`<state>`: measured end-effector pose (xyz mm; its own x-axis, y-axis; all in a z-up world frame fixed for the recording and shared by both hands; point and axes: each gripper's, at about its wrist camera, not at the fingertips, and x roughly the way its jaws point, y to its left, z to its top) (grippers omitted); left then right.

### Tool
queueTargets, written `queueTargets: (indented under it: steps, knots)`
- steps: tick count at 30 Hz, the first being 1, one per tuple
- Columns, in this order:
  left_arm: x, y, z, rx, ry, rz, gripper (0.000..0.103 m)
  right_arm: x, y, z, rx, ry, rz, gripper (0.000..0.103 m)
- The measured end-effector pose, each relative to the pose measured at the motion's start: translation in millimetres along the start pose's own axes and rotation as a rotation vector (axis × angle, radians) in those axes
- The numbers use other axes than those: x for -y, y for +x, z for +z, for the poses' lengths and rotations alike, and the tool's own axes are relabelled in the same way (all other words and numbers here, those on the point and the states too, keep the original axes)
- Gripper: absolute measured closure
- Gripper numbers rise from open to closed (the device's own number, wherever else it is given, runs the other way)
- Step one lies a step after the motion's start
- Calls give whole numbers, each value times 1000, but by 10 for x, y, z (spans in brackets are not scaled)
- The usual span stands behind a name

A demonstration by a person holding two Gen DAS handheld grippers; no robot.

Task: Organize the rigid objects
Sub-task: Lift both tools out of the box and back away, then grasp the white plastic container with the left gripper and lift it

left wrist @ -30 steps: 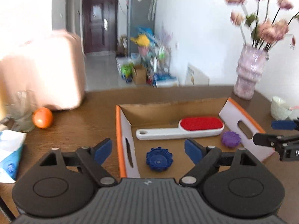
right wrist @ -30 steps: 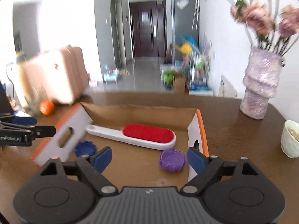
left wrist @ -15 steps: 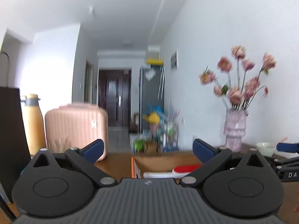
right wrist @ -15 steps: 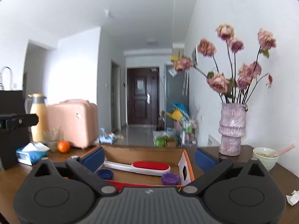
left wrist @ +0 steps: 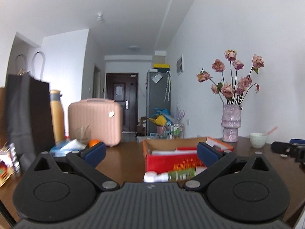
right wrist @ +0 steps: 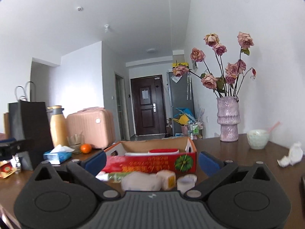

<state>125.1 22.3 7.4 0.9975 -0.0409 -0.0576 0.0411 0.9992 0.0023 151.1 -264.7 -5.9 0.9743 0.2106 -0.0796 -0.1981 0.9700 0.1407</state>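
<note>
While both tools hover level above the brown wooden table [right wrist: 238, 148], the left gripper [left wrist: 150, 152] has its blue-padded fingers [left wrist: 94, 151] spread wide with nothing between them, and the right gripper [right wrist: 152, 161] is likewise splayed and empty. Ahead of both sits the open cardboard box with a red printed front [right wrist: 152, 164], and a red-and-white lint brush [right wrist: 164, 151] lies inside it, only its top edge showing over the wall. Several small items (blurred, a white roll of tape [right wrist: 186, 181] among them) lie on the table just before the box. Behind to the right stands a pink ceramic vase of dried roses [right wrist: 228, 120].
</note>
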Motion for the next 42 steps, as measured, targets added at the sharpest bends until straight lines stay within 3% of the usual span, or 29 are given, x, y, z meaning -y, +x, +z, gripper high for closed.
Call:
queueTargets:
  steps: [5, 9, 11, 23, 32, 34, 36, 38, 42]
  knots:
    - [-97, -481, -232, -58, 14, 34, 0, -48, -530, -182, -26, -34, -6, 0]
    - [-128, -662, -361, -164, 26, -6, 0, -118, -836, -331, -99, -41, 2, 0]
    - [-136, -674, -385, -172, 15, -14, 0, -148, -897, -411, -126, -44, 3, 0]
    - [-177, -347, -534, -284, -20, 11, 0, -84, -578, -622, -226, 29, -33, 0]
    - [-53, 357, -452, -392, -33, -37, 0, 59, 89, -501, -304, 118, -25, 0]
    - [-17, 566, -408, -403, -45, -57, 0, 86, 294, -474, -322, 123, -4, 8]
    - [29, 792, -379, -402, -52, -83, 0, 158, 517, -449, -340, 184, 40, 37]
    - [89, 1070, -355, -422, -62, -123, 1, 245, 783, -435, -378, 289, 64, 51]
    - [241, 1657, -305, -483, -100, -206, 22, 317, 1251, -406, -389, 356, 67, 53]
